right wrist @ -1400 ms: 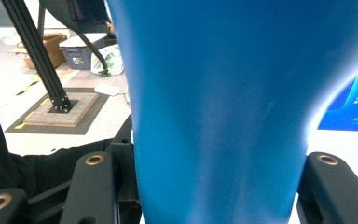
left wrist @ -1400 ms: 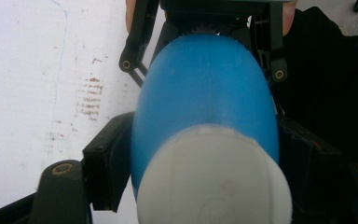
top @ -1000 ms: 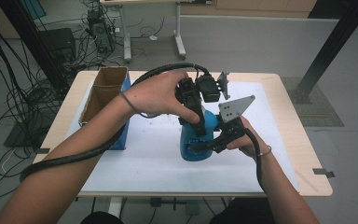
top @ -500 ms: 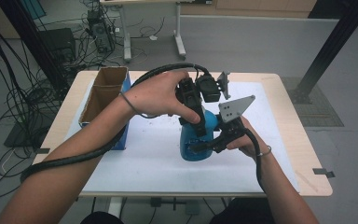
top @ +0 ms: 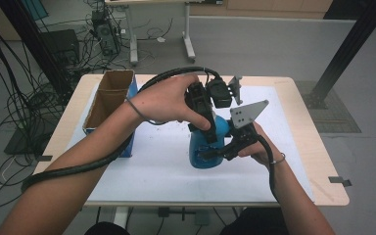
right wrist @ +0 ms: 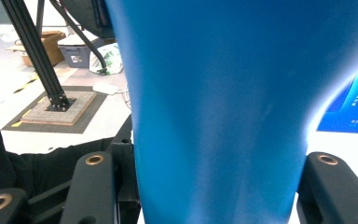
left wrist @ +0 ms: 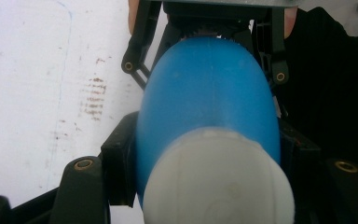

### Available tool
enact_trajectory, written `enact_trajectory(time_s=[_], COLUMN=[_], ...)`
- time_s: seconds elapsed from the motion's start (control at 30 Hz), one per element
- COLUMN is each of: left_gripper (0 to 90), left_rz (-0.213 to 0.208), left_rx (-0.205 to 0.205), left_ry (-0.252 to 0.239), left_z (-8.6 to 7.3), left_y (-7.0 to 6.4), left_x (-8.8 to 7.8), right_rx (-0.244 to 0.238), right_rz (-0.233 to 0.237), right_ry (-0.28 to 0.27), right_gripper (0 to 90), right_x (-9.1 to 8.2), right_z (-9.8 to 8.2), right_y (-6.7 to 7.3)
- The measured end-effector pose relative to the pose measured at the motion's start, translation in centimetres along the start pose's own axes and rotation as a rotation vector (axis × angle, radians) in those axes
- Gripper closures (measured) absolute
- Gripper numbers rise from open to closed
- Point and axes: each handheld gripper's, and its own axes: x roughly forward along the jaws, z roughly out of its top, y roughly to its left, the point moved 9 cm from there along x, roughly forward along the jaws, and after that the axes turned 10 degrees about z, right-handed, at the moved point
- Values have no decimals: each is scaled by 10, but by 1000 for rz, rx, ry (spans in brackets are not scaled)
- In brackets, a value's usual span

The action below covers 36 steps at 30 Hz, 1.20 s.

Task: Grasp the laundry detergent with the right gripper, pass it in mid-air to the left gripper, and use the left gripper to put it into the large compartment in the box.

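A blue bottle [top: 204, 157] with a white cap [left wrist: 219, 184] stands upright on the white mat [top: 161, 171] in the middle of the table. My left gripper [top: 203, 122] comes down from above and is shut on the bottle's upper part, just under the cap. In the left gripper view its jaws press both sides of the blue bottle [left wrist: 209, 93]. My right gripper [top: 216, 151] reaches in from the right and is shut on the bottle's lower body. Close up in the right gripper view, the blue bottle [right wrist: 214, 93] sits between the black jaws.
An open cardboard box with blue sides [top: 110, 105] stands at the table's left. The wooden table edge [top: 323, 161] runs close on the right. A black frame post [top: 347, 49] rises beyond the far right corner, and cables lie on the floor at left.
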Motion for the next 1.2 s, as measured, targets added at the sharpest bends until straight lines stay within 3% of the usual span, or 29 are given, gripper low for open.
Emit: enact_trajectory(time_s=[1.2], left_gripper=[375], left_rz=[-6], left_rx=[-11], left_ry=[3], left_z=[-4], left_y=[0], left_x=[2], right_rx=[3], right_rz=[6], right_ry=[5], right_gripper=[436], right_x=[4], right_z=[-2], right_y=[0])
